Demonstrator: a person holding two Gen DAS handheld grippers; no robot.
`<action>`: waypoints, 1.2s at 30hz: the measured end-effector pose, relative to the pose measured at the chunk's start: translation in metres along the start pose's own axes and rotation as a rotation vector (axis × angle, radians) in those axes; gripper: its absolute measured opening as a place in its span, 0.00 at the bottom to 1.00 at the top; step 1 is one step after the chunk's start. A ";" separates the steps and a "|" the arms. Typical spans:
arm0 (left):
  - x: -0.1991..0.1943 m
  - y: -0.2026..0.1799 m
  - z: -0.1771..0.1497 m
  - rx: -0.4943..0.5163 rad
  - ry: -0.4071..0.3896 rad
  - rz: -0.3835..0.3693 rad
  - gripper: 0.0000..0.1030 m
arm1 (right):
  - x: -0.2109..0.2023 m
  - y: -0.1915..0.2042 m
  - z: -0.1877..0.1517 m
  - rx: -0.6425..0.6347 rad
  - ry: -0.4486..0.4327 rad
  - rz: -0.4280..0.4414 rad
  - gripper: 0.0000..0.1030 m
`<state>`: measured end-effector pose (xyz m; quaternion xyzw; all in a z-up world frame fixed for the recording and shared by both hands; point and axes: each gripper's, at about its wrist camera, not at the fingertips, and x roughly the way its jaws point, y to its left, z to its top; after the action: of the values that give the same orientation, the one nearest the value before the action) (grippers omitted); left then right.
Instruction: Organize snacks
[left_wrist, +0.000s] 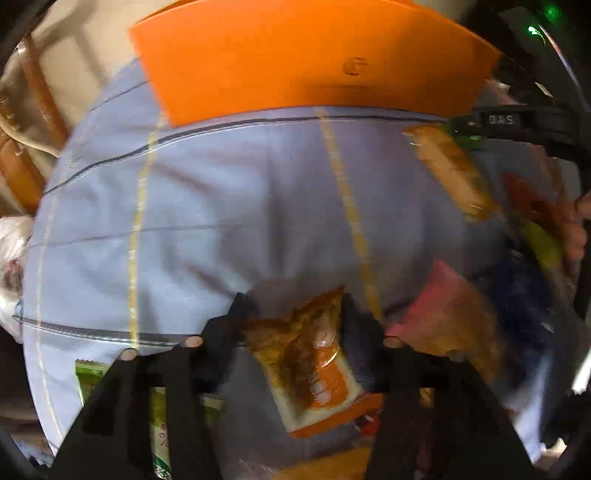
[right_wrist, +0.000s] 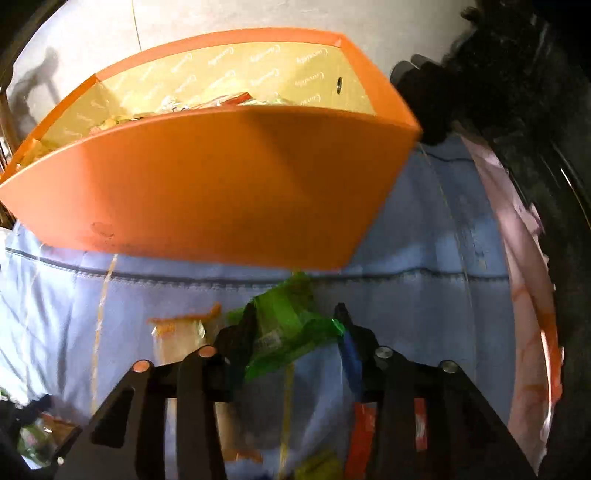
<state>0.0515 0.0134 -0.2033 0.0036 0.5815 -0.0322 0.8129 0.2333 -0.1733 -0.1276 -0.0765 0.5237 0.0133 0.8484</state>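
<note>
On the blue cloth (left_wrist: 207, 206), each closed claw pinches a packet by its edge, the left gripper (left_wrist: 295, 317) an orange snack packet (left_wrist: 310, 365) and the right gripper (right_wrist: 295, 321) a green snack packet (right_wrist: 288, 332), so either could slip before reaching the orange box (right_wrist: 207, 184).

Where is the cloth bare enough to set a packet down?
Bare blue cloth lies between the orange box and the left gripper, which holds an orange packet. Loose snacks crowd the right side, near the right gripper holding a green packet.

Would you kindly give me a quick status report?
Left gripper shut on orange snack packet. Right gripper shut on green snack packet. Orange box ahead, path unobstructed.
</note>
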 end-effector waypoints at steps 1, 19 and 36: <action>-0.002 0.003 -0.002 -0.024 0.014 -0.023 0.43 | -0.007 -0.003 -0.003 0.015 -0.001 0.007 0.40; -0.177 0.010 0.129 0.021 -0.395 0.131 0.34 | -0.185 -0.020 0.078 0.050 -0.380 0.176 0.40; -0.090 -0.041 0.089 0.544 -0.434 0.236 0.96 | -0.156 -0.031 0.120 0.117 -0.355 0.219 0.40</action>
<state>0.1042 -0.0271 -0.0883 0.2797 0.3614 -0.0918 0.8847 0.2723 -0.1775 0.0678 0.0336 0.3710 0.0883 0.9238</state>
